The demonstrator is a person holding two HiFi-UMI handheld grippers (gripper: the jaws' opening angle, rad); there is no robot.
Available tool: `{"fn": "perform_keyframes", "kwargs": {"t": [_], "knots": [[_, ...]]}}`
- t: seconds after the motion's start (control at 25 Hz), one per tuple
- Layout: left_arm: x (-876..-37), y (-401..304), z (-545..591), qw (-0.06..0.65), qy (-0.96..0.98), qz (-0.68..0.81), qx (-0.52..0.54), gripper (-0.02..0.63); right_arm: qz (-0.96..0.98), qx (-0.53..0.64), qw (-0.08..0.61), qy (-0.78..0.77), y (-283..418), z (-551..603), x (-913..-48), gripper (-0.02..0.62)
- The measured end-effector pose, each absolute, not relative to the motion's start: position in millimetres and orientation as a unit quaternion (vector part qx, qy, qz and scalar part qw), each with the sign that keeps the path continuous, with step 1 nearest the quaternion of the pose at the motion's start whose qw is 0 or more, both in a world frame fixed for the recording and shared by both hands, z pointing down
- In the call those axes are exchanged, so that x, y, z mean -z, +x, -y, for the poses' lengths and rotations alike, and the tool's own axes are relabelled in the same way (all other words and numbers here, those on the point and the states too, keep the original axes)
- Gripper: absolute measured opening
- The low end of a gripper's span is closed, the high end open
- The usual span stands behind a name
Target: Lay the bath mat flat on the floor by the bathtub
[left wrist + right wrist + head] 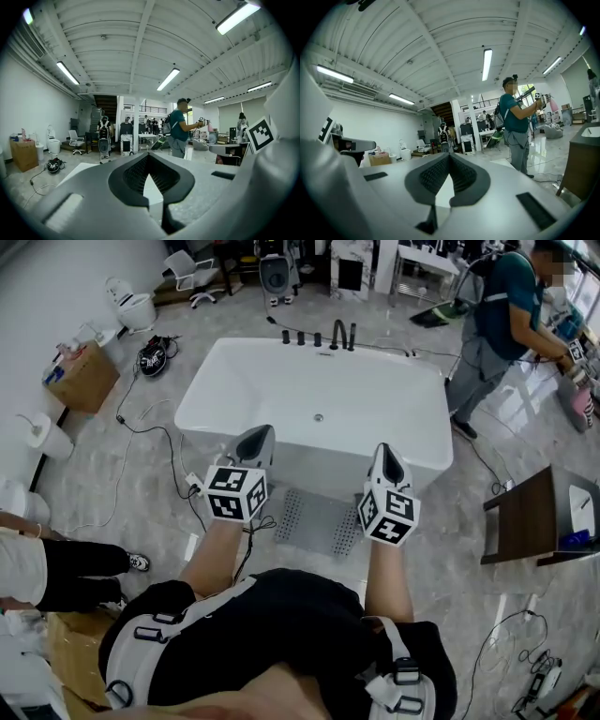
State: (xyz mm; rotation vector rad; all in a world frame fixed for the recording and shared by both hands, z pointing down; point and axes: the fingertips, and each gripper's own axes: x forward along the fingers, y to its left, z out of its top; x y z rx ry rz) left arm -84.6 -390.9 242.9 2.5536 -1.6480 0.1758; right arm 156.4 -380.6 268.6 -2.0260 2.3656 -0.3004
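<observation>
Obs.: left gripper (255, 442) and right gripper (387, 457) both held up in front of the chest, pointing out over the bathtub (319, 468). The left gripper view (149, 161) and the right gripper view (450, 160) agree: on each, the 2 jaws are closed pad to pad, with nothing gripped.

Bath mat (317, 521): grey, dotted or perforated surface. It lies on the glossy floor (141, 484) just beside the tub's near wall, between the 2 grippers in the head view and well below them. It looks flat, with no fold or curled corner that I can make out, so the task reads as done or nearly so.

Handling (judgement): thin, soft, rubbery sheet. It is light, not fragile, and will droop if lifted by 1 edge. It could slide on the polished tile. If it needs squaring up, pinch the 2 near corners, 1 per gripper, and drag it low.
</observation>
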Motion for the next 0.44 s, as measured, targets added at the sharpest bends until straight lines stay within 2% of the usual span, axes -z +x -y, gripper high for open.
{"fn": "perform_keyframes", "kwargs": {"t": [0.44], "knots": [[-234.9, -97.6, 371.9, 0.049, 0.836, 0.544, -0.056, 0.003, -0.762, 0.091, 0.011, -0.641, 143.2, 364.8, -257.3, 0.006]]}}
